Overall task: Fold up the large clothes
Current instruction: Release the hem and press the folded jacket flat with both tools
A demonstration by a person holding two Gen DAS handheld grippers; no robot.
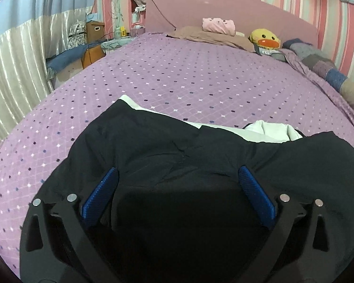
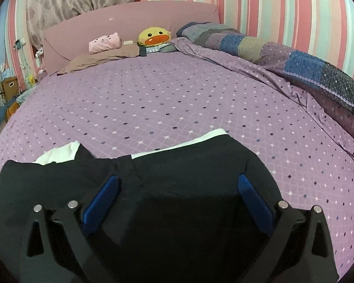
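A black garment with white parts (image 1: 177, 151) lies at the near edge of the purple bed (image 1: 177, 75). It also shows in the right wrist view (image 2: 188, 169). My left gripper (image 1: 178, 174) is open, its blue pads (image 1: 254, 191) spread wide over the black cloth. My right gripper (image 2: 178, 181) is open too, its blue pads (image 2: 101, 195) spread over the cloth's right part. Neither holds the cloth. White fabric (image 1: 271, 129) peeks out at the far edge of the garment.
A yellow duck plush (image 1: 265, 39), a pink folded item (image 1: 218, 24) and a brown cloth (image 1: 210, 36) lie by the headboard. A rolled patchwork quilt (image 2: 295, 56) runs along the right side. Boxes and a nightstand (image 1: 92, 33) stand at the left.
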